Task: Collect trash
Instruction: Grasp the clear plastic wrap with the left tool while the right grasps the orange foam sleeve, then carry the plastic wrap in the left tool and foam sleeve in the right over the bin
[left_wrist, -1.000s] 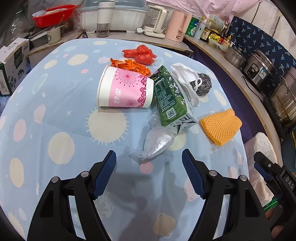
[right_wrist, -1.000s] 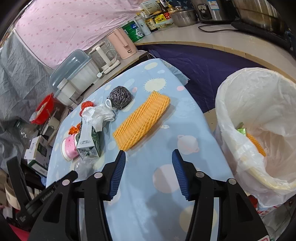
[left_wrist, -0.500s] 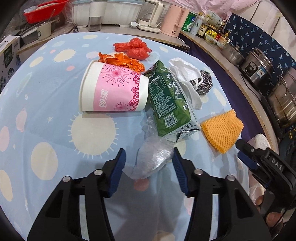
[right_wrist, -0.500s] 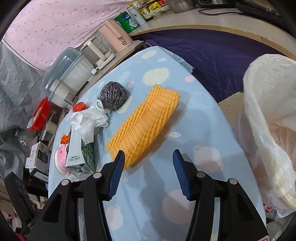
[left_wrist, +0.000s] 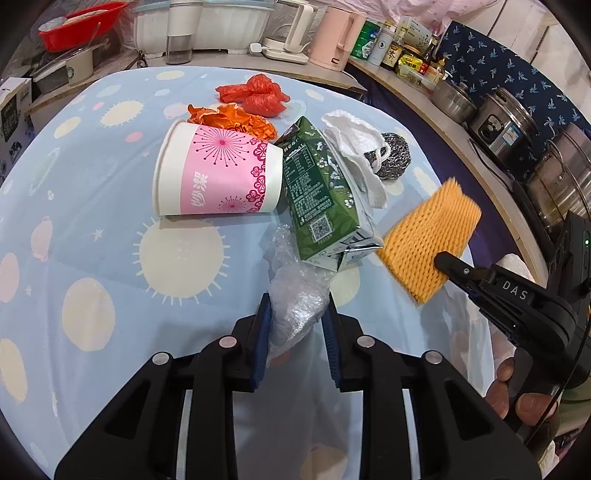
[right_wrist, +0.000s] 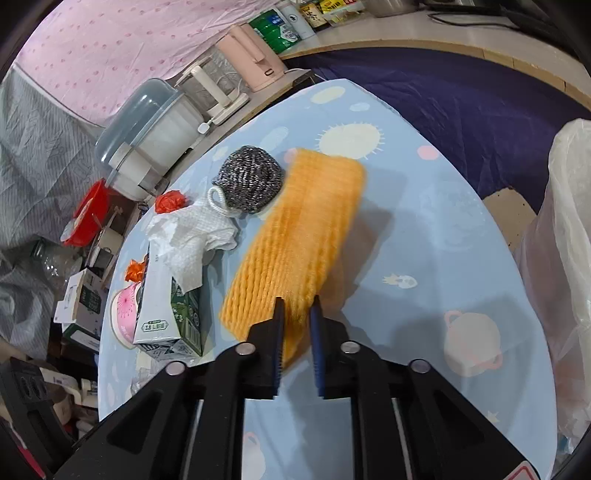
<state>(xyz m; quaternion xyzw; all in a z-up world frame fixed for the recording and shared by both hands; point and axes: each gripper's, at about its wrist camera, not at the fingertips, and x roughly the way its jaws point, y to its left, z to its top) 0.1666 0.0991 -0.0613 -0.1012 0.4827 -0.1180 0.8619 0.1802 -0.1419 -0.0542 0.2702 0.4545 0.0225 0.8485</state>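
On the blue sun-print tablecloth (left_wrist: 92, 236) the rubbish lies bunched together. My left gripper (left_wrist: 295, 332) is closing around the crinkled clear plastic wrap (left_wrist: 295, 299) beside the green carton (left_wrist: 321, 199), while my right gripper (right_wrist: 297, 325) is closing on the near edge of the orange foam net (right_wrist: 295, 236), lifting it, I think, toward the white bin bag (right_wrist: 565, 240) at the table's side.

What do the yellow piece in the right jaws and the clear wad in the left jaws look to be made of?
Yellow piece: probably foam fruit netting, matte; open ribbed mesh that bends where the closing jaws pinch it. Clear wad: thin plastic film, possibly a bag, glossy; see-through, crinkled, with bright glints, between the closing left jaws.
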